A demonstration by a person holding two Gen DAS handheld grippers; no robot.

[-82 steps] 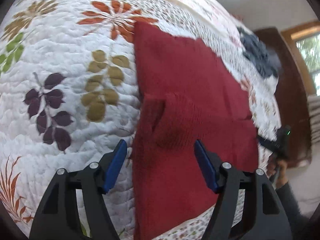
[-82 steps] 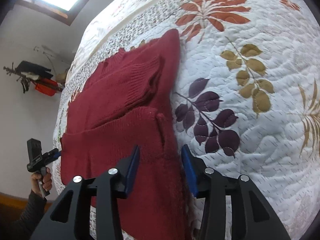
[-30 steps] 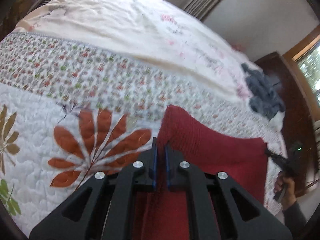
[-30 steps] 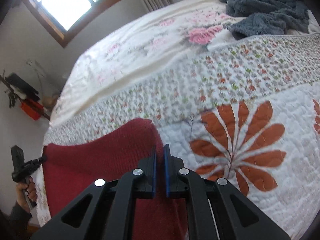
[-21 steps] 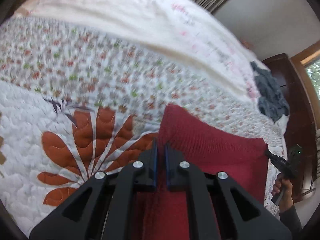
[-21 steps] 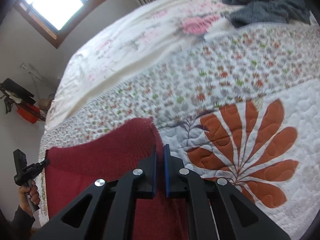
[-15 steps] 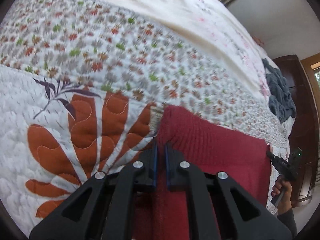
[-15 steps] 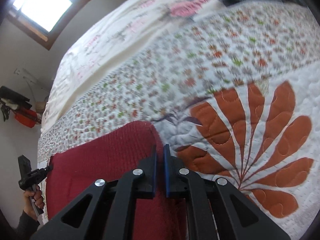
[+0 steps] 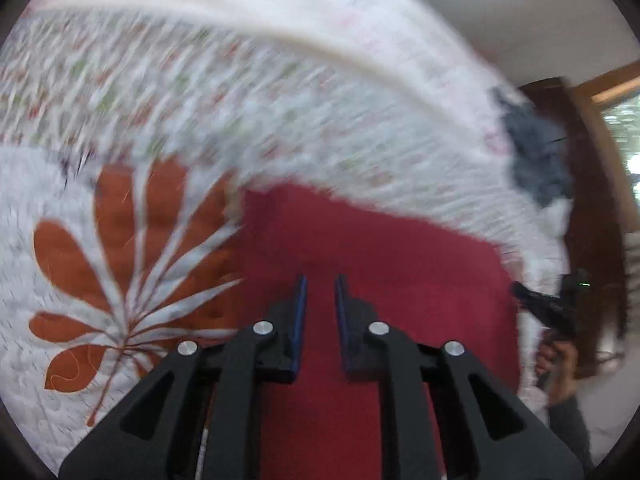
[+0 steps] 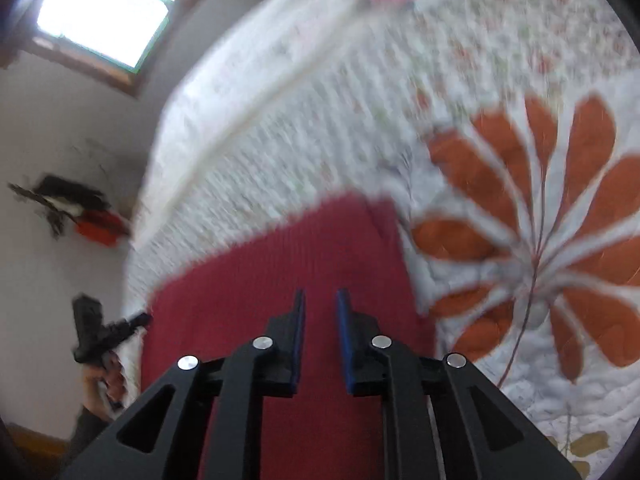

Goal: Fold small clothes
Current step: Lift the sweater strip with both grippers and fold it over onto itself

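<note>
Fingers of left gripper (image 9: pixel 319 294) & right gripper (image 10: pixel 320 308) stand narrowly parted, gripping nothing, each over red sweater (image 9: pixel 360 264); its folded far edge lies toward 12 o'clock, long axis approx 9-to-3 between both hands, equally near; flat, knit, blurred, on floral quilt (image 9: pixel 120 220).

Both wrist views, blurred, seemingly look closely down on the same red garment (image 9: pixel 360 248) from opposite corners.
</note>
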